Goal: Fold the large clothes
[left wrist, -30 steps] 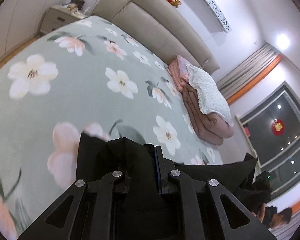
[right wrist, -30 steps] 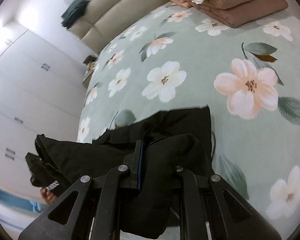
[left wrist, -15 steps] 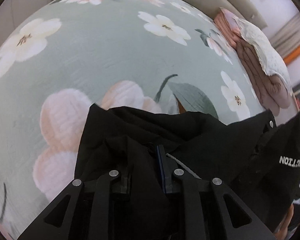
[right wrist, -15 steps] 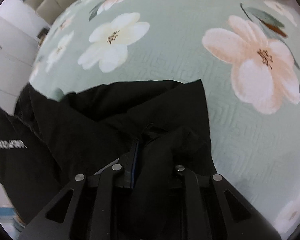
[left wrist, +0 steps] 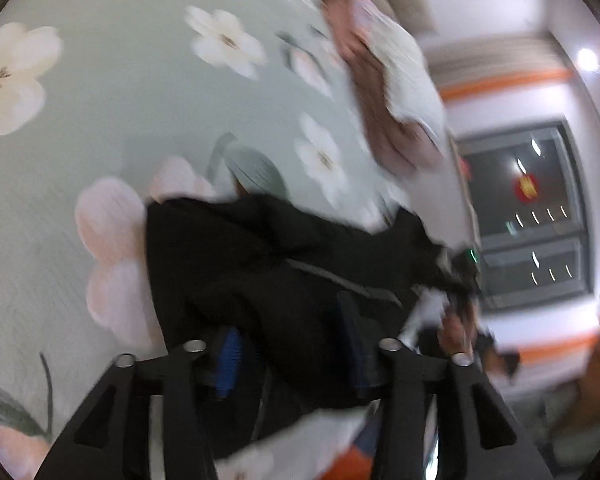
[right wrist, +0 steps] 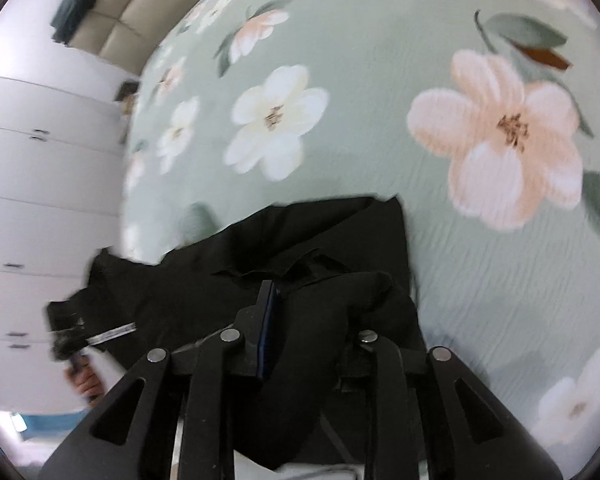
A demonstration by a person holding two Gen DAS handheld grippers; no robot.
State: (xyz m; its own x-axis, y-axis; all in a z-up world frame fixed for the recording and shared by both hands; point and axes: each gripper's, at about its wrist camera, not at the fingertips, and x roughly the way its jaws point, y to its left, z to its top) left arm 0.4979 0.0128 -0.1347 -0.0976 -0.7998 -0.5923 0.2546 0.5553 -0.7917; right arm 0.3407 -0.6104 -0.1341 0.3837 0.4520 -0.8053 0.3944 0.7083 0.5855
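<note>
- Low in the left wrist view, the left gripper [left wrist: 288,344] has just been opening; its jaws stand apart with a fold of the black garment [left wrist: 268,256] between them, and through the blur the pads seem clear of the cloth, so I read it as released.
- Centre-bottom of the right wrist view, the right gripper [right wrist: 304,312] has also been opening, yet the black garment [right wrist: 300,256] bulges thick between its pads; whether they pinch or only cradle it, I cannot tell.
- Lower middle of both frames, the garment lies bunched on the floral bedspread [right wrist: 340,60], one edge trailing to the lower left of the right view.
- Risk: cloth freed on one side alone lets the fold slump askew, because the two corners land unevenly.
- Risk: fabric draped over the right pad may snag and drag upward when that gripper lifts, undoing the fold.
- Risk: the bunched ridge between the pads could set a crease unless smoothed flat.
</note>
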